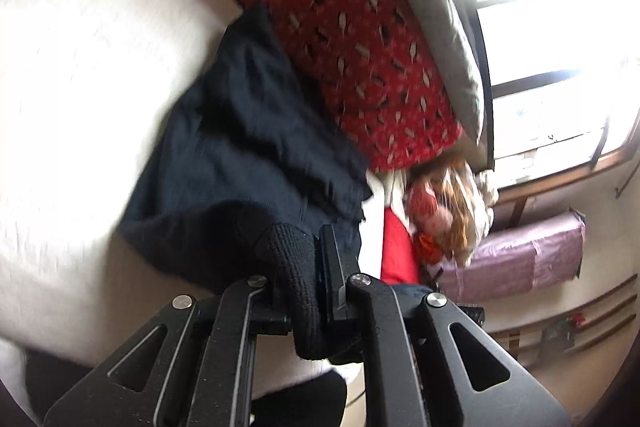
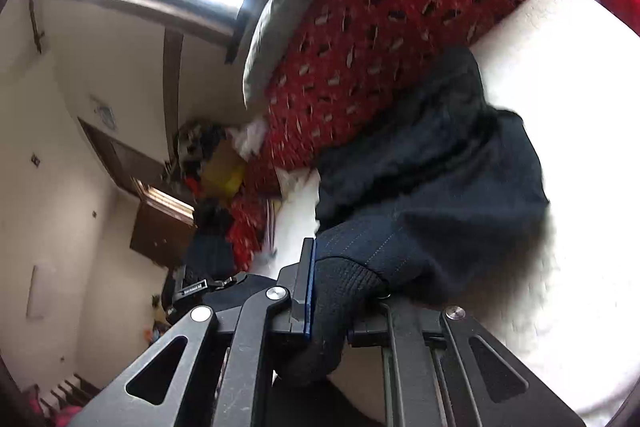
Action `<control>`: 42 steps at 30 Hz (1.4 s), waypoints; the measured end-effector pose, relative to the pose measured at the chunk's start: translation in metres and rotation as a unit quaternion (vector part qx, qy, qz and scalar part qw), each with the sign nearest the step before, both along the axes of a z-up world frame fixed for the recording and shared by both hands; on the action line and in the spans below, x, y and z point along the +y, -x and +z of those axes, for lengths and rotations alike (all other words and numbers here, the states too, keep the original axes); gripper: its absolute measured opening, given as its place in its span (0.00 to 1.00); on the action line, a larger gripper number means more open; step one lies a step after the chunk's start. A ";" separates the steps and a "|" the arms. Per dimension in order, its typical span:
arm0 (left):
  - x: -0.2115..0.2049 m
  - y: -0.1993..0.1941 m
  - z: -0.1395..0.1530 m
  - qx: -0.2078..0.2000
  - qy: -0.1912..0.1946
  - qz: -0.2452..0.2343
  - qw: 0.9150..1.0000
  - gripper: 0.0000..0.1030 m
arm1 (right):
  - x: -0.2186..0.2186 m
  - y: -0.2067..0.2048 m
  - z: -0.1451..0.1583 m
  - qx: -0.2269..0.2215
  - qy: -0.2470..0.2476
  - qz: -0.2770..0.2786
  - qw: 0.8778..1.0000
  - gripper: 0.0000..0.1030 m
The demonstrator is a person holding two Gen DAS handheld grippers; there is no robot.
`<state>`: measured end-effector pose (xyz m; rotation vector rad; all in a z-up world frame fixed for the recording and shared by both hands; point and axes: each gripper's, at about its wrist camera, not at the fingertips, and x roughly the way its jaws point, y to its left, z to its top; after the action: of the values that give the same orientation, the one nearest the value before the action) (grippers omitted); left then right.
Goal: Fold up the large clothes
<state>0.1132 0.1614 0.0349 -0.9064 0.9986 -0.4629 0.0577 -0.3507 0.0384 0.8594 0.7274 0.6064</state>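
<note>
Navy sweater [image 1: 248, 147] stretches lengthwise away.

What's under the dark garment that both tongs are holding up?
A white bed surface shows around and below the dark garment, whose ribbed edge is pinched in the left tongs and right tongs. What lies directly beneath its bunched middle is covered.

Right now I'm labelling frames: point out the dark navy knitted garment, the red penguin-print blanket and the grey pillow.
dark navy knitted garment [image 1: 248, 131], left wrist view, rumpled body.
red penguin-print blanket [image 2: 384, 19], right wrist view, middle of print.
grey pillow [image 1: 432, 11], left wrist view, its side.
</note>
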 end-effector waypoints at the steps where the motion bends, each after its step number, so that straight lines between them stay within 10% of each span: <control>1: -0.001 -0.010 0.002 -0.003 -0.001 0.001 1.000 0.08 | -0.003 -0.005 0.001 -0.001 -0.004 -0.003 1.000 0.10; 17: -0.026 -0.211 -0.018 -0.004 -0.019 0.038 0.999 0.08 | -0.023 -0.187 -0.038 0.031 -0.077 -0.090 0.992 0.10; 25: -0.032 -0.295 -0.078 0.067 -0.065 0.067 0.993 0.09 | -0.020 -0.291 -0.092 0.095 -0.094 -0.139 0.981 0.11; 31: -0.012 -0.316 -0.112 0.151 0.058 0.092 0.983 0.09 | -0.034 -0.320 -0.127 0.162 -0.154 -0.172 0.959 0.18; 36: 0.008 -0.306 -0.089 0.141 0.164 0.113 0.970 0.22 | -0.060 -0.305 -0.109 0.118 -0.202 -0.201 0.951 0.46; 39: 0.024 -0.294 -0.062 0.097 0.166 0.148 0.970 0.46 | -0.081 -0.284 -0.099 0.093 -0.210 -0.230 0.946 0.53; 42: 0.033 -0.277 -0.041 0.077 0.117 0.157 0.978 0.53 | -0.082 -0.274 -0.088 0.108 -0.118 -0.217 0.963 0.53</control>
<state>0.3905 0.1942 -0.0061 -1.3041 0.9303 -0.2464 0.3315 -0.4327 -0.0499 1.2787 0.6407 0.2073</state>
